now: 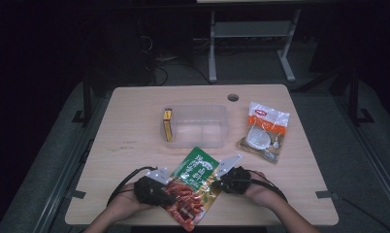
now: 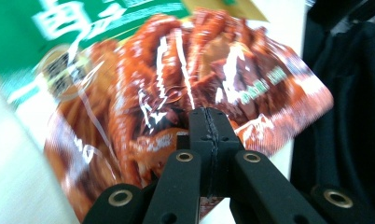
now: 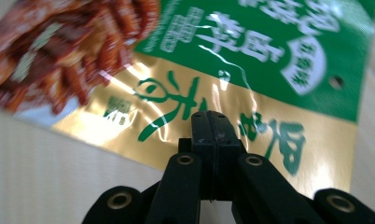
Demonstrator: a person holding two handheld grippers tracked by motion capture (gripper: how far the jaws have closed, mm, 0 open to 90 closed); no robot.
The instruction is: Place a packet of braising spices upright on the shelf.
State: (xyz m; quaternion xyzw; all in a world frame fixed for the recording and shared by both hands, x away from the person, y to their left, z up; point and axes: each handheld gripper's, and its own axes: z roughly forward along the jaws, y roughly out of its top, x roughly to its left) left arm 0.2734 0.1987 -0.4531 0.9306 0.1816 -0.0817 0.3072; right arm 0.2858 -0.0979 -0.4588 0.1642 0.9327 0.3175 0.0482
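Observation:
A snack bag (image 1: pixel 193 187) with a green and gold top and a red food picture lies slanted near the table's front edge, between my two grippers. My left gripper (image 1: pixel 166 192) is shut on the bag's red lower-left edge. In the left gripper view the black jaws (image 2: pixel 209 114) meet over the red print of the bag (image 2: pixel 153 93). My right gripper (image 1: pixel 220 182) is shut on the bag's gold right edge. In the right gripper view the closed jaws (image 3: pixel 209 116) sit on the gold band of the bag (image 3: pixel 251 60).
A clear plastic container (image 1: pixel 195 108) stands at the table's middle with a yellow box (image 1: pixel 168 124) upright at its left end. A clear packet with white and orange contents (image 1: pixel 263 131) lies to its right. A cable hole (image 1: pixel 233 97) is at the table's far edge.

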